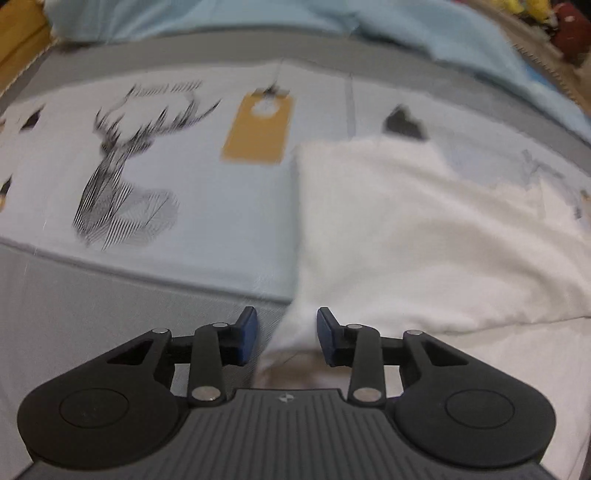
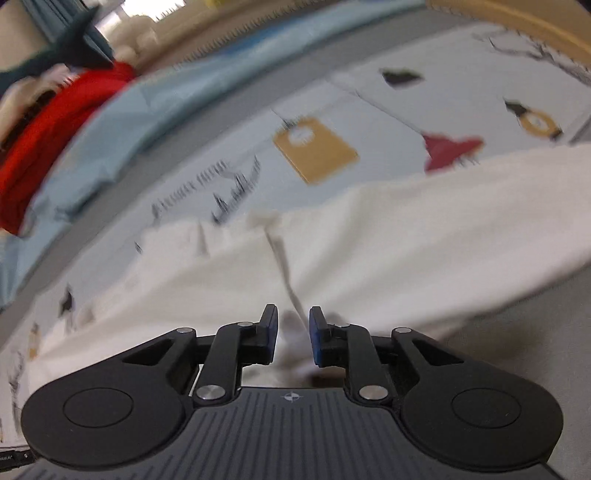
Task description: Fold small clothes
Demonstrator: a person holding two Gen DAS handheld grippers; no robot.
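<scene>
Lying spread on a pale printed bedsheet [image 1: 207, 206] was a cream-white cotton garment [image 1: 406, 229], its near edge bunched between both claws. The left claw [image 1: 286, 338] stood parted, pads clear of the cloth. The right claw [image 2: 293, 334] was also parted around a fold. A red cloth [image 2: 55, 125] lay well apart.

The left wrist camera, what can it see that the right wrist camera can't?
Only the left wrist view shows the big deer drawing whole. Only the right wrist view shows the red cloth, the red lamp picture and the yellow clock picture. Both show the white garment on the printed sheet, the tan tag picture and a pale blue cloth behind.
</scene>
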